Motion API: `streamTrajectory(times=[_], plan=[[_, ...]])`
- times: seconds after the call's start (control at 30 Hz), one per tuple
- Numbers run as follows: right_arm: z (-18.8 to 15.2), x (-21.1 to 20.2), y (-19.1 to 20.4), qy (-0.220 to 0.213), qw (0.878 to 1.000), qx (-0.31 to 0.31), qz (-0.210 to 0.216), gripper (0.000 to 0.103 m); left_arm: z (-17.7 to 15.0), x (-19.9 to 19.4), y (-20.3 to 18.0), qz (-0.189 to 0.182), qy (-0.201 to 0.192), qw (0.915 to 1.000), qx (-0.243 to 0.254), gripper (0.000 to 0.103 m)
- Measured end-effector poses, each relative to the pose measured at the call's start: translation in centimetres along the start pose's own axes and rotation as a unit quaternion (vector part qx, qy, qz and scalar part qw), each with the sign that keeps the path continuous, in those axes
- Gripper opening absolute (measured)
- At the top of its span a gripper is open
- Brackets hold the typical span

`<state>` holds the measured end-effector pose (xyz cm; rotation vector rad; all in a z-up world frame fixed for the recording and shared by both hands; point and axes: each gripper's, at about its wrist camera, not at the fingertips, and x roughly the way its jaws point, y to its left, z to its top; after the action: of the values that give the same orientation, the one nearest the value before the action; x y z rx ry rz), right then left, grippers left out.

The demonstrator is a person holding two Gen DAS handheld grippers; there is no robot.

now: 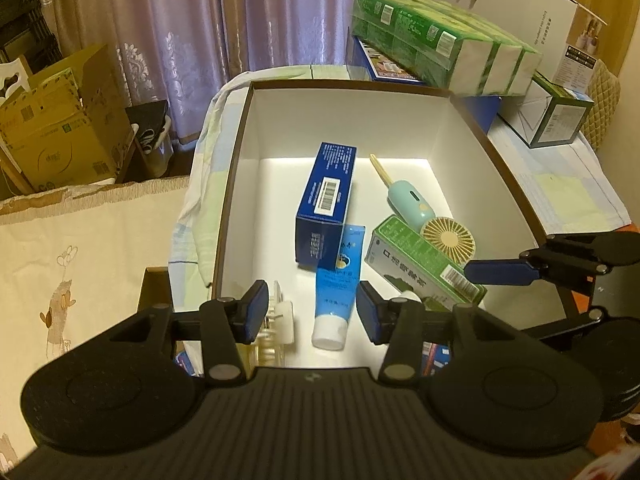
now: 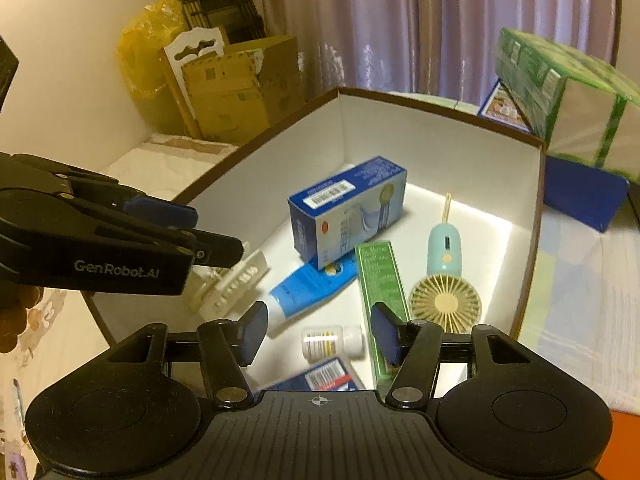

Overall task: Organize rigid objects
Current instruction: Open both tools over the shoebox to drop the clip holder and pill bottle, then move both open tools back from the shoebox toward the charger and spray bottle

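**Both tongs held apart over the filled box**

I see a deep box (image 1: 240, 168) with smooth white inner walls and a dark brown rim, standing on a desk under a pale checked cloth (image 1: 560, 188). On its floor lies a glossy blue carton (image 1: 326, 204) with a white barcode label, roughly in the middle. Its near end overlaps a soft blue tube (image 1: 336, 284) with a white cap. To the right, a long green carton (image 1: 424, 264) lies tilted, beside a mint-handled fan (image 1: 448, 236) with a round cream grille. A ridged white clip (image 2: 232, 284) sits at the near left, and a small white pill bottle (image 2: 332, 342) lies on its side near my right tongs.

My left tongs (image 1: 312, 312) stand apart above the tube's cap, gripping nothing. My right tongs (image 2: 320, 332) stand apart too, empty, over the bottle.
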<state>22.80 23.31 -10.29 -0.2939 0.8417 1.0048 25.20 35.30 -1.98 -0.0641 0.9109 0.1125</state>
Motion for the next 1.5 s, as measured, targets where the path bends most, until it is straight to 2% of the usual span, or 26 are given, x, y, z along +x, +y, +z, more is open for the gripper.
streamTrajectory(times=[0.4,0.83,1.17,1.5], plan=[[-0.6,-1.6,0.0,-0.005,1.000,0.011,-0.009,0.056,-0.7,-1.5,-0.4,-0.001,-0.006,1.0000,-0.006,0.046],[-1.4,-5.3,0.4,-0.032,0.999,0.020,-0.006,0.056,-2.0,-4.8,-1.7,-0.005,-0.028,0.9995,-0.015,0.046],[-3.4,-9.1,0.0,-0.055,0.997,0.047,-0.005,0.056,-3.5,-7.3,-4.1,-0.012,-0.039,0.9991,-0.009,0.046],[-6.1,-12.6,-1.2,-0.066,0.995,0.069,-0.012,0.056,-5.4,-8.3,-7.6,-0.031,-0.029,0.9991,0.001,0.046]])
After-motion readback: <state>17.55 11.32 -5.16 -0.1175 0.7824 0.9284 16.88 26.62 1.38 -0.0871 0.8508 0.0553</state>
